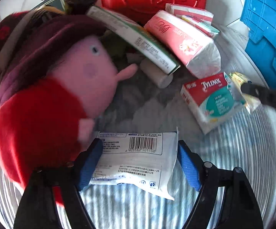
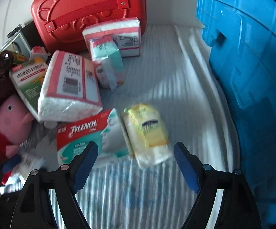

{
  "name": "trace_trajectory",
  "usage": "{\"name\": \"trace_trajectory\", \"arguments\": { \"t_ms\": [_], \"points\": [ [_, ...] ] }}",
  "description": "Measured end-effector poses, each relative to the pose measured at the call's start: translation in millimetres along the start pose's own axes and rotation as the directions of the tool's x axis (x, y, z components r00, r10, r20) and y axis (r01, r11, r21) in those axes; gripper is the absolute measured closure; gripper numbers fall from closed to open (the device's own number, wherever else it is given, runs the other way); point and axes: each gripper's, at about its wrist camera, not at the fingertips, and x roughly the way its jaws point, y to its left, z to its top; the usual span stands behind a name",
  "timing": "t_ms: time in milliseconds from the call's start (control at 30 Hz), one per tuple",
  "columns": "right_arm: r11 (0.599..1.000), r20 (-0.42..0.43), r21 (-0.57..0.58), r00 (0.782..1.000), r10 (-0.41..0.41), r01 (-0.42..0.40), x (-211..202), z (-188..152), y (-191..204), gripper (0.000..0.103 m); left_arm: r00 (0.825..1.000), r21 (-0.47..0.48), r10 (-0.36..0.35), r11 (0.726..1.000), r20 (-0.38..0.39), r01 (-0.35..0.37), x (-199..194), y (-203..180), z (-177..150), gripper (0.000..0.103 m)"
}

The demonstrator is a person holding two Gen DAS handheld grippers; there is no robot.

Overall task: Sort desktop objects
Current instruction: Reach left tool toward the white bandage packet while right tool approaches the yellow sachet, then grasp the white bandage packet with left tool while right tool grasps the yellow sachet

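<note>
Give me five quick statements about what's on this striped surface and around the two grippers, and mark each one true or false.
1. The white barcode packet lies between the left gripper fingers. True.
2. The right gripper is clamped on the Tylenol box. False: its jaws stand open, with the yellow tissue pack just ahead between them.
3. The blue crate stands on the right side. True.
4. The pink plush pig wears a blue dress. False: its dress is red.
5. The red case stands behind the pink tissue packs. True.
</note>
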Motion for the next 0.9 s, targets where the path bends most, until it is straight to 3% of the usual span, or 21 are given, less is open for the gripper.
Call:
{"name": "trace_trajectory", "arguments": {
  "t_ms": [100,167,300,367,433,500,600,733,900],
  "points": [
    [0.998,0.028,0.025,0.998,-0.057,0.056,8.9,9.2,-10.3,0.02,0.999,-0.026,-0.034,0.999,0.001,0.034,-14.6,20.4,-15.7,0.024],
    [0.996,-0.025,0.038,0.997,-0.074,0.075,23.0,9.7,-17.6,0.021,0.999,-0.054,-0.051,0.997,-0.006,0.051,-22.2,33.7,-23.6,0.024],
    [0.997,-0.09,0.079,0.996,0.017,-0.01,24.5,-5.7,-21.7,0.028,0.999,-0.072,-0.047,0.996,-0.025,0.045,-32.7,43.1,-37.8,0.024],
    [0.998,-0.11,0.046,0.993,0.044,-0.039,18.4,-16.0,-12.3,0.028,0.999,-0.08,-0.035,0.996,-0.037,0.032,-36.6,46.1,-46.7,0.024],
    [0.998,-0.174,0.0,0.982,0.068,-0.069,17.8,-30.7,2.3,0.038,0.996,-0.108,-0.04,0.994,-0.076,0.031,-38.1,52.1,-57.5,0.024],
    [0.995,-0.177,-0.073,0.983,0.05,-0.064,10.9,-47.4,19.7,0.038,0.993,-0.132,-0.027,0.991,-0.111,0.012,-37.8,58.1,-69.1,0.024],
    [0.983,-0.212,-0.111,0.97,0.122,-0.148,-4.1,-70.8,37.7,0.038,0.988,-0.162,0.031,0.985,-0.152,-0.056,-41.5,71.8,-88.4,0.024],
    [0.975,-0.23,-0.133,0.963,0.144,-0.177,-18.4,-93.5,46.5,0.038,0.989,-0.265,-0.056,0.964,-0.134,0.019,-63.6,83.5,-96.6,0.024],
    [0.978,-0.225,-0.131,0.966,0.127,-0.16,-28.5,-98.2,46.4,0.038,0.992,-0.287,-0.121,0.952,-0.042,0.104,-98.2,65.7,-72.2,0.02]
  ]
}}
